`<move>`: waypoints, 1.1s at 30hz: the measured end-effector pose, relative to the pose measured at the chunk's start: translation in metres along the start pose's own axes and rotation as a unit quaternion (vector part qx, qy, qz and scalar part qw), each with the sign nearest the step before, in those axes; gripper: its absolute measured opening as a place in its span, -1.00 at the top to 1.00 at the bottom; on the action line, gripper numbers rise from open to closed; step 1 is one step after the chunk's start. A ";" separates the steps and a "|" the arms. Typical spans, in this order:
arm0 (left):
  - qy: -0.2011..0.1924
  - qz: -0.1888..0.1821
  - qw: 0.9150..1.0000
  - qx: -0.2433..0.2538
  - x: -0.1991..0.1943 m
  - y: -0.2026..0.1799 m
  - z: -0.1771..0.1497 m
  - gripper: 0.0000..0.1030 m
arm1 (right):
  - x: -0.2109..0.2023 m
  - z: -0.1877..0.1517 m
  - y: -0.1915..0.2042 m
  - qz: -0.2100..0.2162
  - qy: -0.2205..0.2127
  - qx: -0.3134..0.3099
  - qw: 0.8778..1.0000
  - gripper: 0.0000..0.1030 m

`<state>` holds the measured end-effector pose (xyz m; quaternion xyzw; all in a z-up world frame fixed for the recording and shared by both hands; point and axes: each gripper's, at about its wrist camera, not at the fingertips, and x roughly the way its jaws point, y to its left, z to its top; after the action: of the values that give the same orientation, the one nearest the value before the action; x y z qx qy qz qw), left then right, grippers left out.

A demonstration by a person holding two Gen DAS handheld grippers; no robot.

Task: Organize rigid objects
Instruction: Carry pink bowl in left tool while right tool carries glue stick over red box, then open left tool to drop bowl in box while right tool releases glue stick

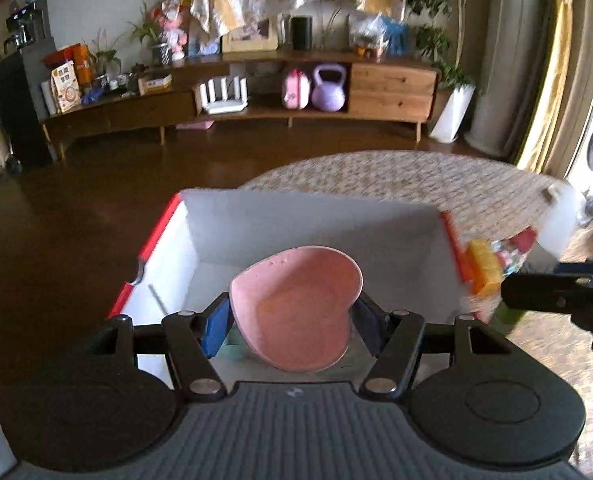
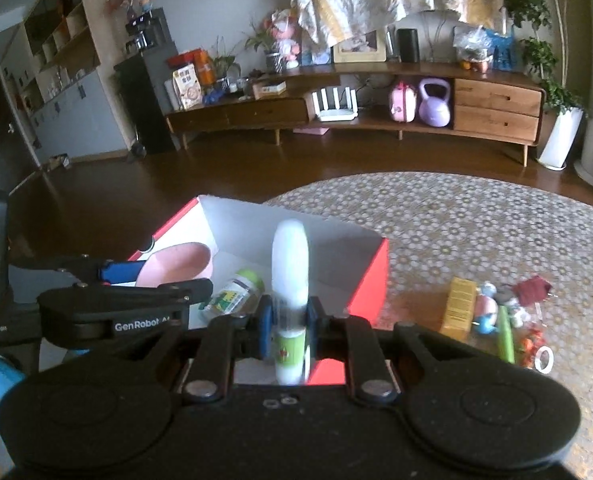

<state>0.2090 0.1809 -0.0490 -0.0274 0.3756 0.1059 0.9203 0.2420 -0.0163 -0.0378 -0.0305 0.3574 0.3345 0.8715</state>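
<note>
Left gripper is holding a pink heart-shaped dish between its blue-padded fingers, above the open red-and-white box; right gripper is clamping a white bottle with fingers drawn narrow, also over the box; a green-capped jar is lying inside the box; small toys and an orange carton are sitting on the patterned desk just beside the box.

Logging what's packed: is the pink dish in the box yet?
Not yet. The left hand-held gripper holds the pink dish above the box; the box floor shows beneath it.
</note>
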 end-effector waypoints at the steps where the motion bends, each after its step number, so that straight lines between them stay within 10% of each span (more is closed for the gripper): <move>1: 0.006 0.002 1.000 0.008 0.006 0.002 0.000 -0.25 | 0.008 0.002 0.003 0.002 0.006 -0.001 1.000 0.67; 33: 0.136 0.040 0.990 0.027 0.107 0.035 0.017 -0.26 | 0.108 -0.010 0.028 -0.012 0.137 -0.010 0.990 0.66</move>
<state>0.2875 0.2361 -0.1101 -0.0019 0.5004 0.1275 0.8563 0.2757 0.0632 -0.1097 -0.0888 0.4698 0.3202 0.8179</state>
